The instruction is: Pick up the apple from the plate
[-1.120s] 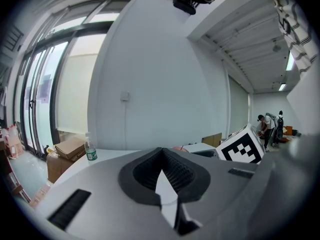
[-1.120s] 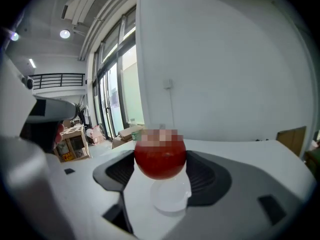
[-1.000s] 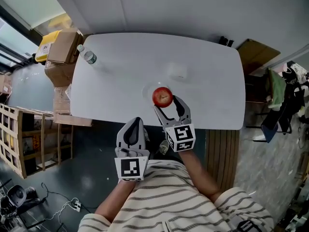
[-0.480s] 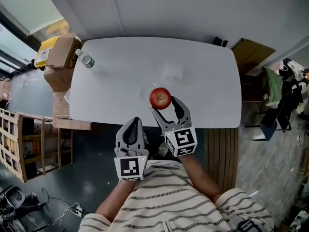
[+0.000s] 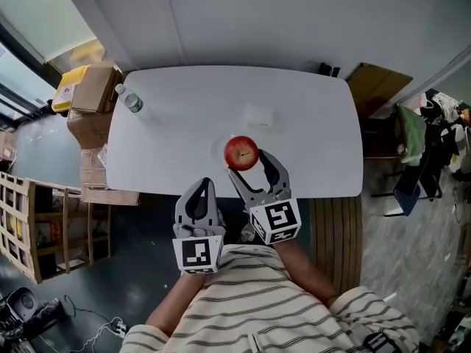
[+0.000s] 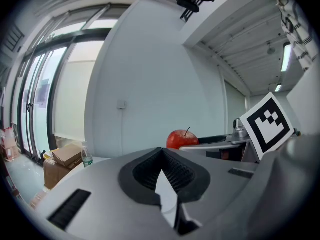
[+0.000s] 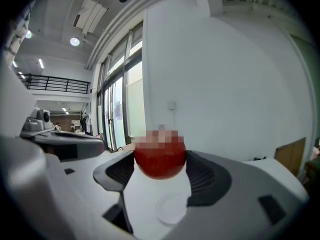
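Note:
A red apple is off the table, with my right gripper shut on it, one jaw on each side. In the right gripper view the apple hangs above a small white plate lying on the white table. My left gripper is shut and holds nothing; it hovers in front of the table's near edge, left of the right one. In the left gripper view its jaws meet, and the apple shows beyond them to the right.
A water bottle stands at the table's far left corner. A small pale object lies beyond the apple. Cardboard boxes and a wooden crate are on the left. A brown board and draped clothes are on the right.
The right gripper stays shut on the apple and has drifted slightly left and towards me. The left gripper has hardly moved. The head view has shifted a little.

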